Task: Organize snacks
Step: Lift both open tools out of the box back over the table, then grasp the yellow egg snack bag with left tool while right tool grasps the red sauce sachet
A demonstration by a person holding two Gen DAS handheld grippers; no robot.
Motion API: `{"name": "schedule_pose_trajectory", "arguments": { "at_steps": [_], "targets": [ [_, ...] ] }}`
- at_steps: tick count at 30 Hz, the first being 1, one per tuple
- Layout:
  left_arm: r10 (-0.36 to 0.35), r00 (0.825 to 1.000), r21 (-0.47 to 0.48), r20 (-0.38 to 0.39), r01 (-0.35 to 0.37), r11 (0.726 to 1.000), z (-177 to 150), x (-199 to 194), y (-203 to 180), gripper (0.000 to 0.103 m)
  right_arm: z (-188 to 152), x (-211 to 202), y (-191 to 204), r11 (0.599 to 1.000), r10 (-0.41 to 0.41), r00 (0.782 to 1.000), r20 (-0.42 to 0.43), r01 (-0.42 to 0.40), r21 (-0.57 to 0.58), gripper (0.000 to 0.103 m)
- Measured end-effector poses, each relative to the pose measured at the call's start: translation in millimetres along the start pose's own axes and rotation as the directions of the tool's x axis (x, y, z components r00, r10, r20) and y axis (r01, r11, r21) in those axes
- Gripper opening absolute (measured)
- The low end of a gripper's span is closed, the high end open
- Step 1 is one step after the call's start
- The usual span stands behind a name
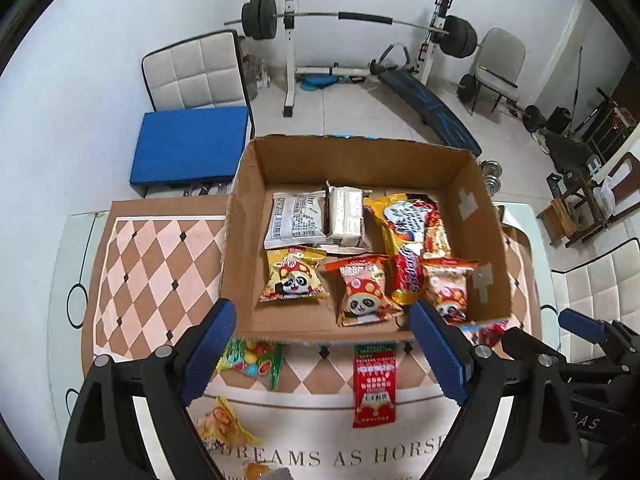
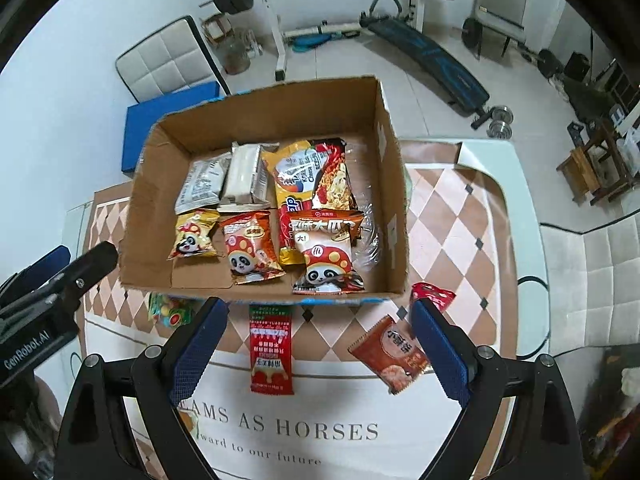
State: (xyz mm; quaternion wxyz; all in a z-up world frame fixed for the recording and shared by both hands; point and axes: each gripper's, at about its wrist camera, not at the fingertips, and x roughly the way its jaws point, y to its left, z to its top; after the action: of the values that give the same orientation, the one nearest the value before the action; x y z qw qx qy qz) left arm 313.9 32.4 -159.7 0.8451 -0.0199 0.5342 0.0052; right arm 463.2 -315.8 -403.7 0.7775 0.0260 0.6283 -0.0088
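A cardboard box [image 1: 240, 216] [image 2: 394, 184] stands on the table and holds several snack packets, among them panda-print bags [image 1: 292, 276] [image 2: 326, 256] and a noodle packet [image 2: 316, 172]. Loose snacks lie in front of the box: a red sachet [image 1: 374, 384] [image 2: 271, 350], a colourful candy bag [image 1: 252, 360] [image 2: 170, 312], a brown-red packet [image 2: 400, 354], a small red packet [image 2: 434, 294] and a yellow packet [image 1: 222, 422]. My left gripper [image 1: 324, 356] is open and empty above the table in front of the box. My right gripper [image 2: 318, 354] is open and empty over the red sachet.
The table [image 2: 516, 200] has a diamond-pattern mat [image 1: 160, 264] with lettering. Behind it are a white chair [image 1: 200, 72] with a blue cushion [image 1: 188, 144], a barbell rack [image 1: 288, 20], a bench [image 2: 432, 56] and dumbbells. Another white chair [image 2: 592, 264] stands at right.
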Motion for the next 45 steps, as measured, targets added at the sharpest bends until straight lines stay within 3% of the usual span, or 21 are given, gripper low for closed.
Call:
{"name": "schedule_pose_trajectory", "arguments": {
  "at_steps": [7, 12, 17, 23, 30, 34, 41, 45],
  "targets": [
    [-0.002, 0.999, -0.008, 0.054, 0.002, 1.0, -18, -35, -2, 0.089, -21, -43, 2, 1.0, 0.022, 0.998, 0.06, -0.022, -0.015, 0.096],
    [-0.01, 0.999, -0.03, 0.053, 0.012, 0.999, -27, -46, 3, 0.089, -29, -56, 7, 0.998, 0.063, 0.997, 0.055, -0.062, -0.01, 0.096],
    [-0.019, 1.0, -0.07, -0.017, 0.018, 0.997, -39, -30, 18, 0.096, -40, -35, 11, 0.994, 0.112, 0.994, -0.01, -0.112, 0.017, 0.1],
    [-0.027, 0.991, -0.159, -0.133, 0.006, 0.987, -77, 6, 57, 0.096, -61, 33, 17, 0.99, 0.134, 0.979, -0.151, -0.125, 0.063, 0.1],
    [0.001, 0.943, -0.301, -0.333, -0.107, 0.947, -144, 64, 122, 0.096, -85, 125, 35, 0.993, 0.102, 0.948, -0.302, -0.081, 0.081, 0.1],
    [-0.003, 0.905, -0.354, -0.425, -0.163, 0.921, -174, 96, 150, 0.095, -89, 160, 43, 0.996, 0.071, 0.936, -0.345, -0.048, 0.076, 0.1],
    [-0.142, 0.87, -0.51, -0.472, -0.138, 0.849, -195, 131, 181, 0.095, -89, 195, 56, 0.997, 0.02, 0.93, -0.367, 0.007, 0.074, 0.1],
    [-0.198, 0.849, -0.552, -0.489, -0.126, 0.824, -199, 148, 184, 0.095, -93, 209, 59, 0.996, -0.019, 0.927, -0.374, 0.049, 0.072, 0.098]
  ]
}}
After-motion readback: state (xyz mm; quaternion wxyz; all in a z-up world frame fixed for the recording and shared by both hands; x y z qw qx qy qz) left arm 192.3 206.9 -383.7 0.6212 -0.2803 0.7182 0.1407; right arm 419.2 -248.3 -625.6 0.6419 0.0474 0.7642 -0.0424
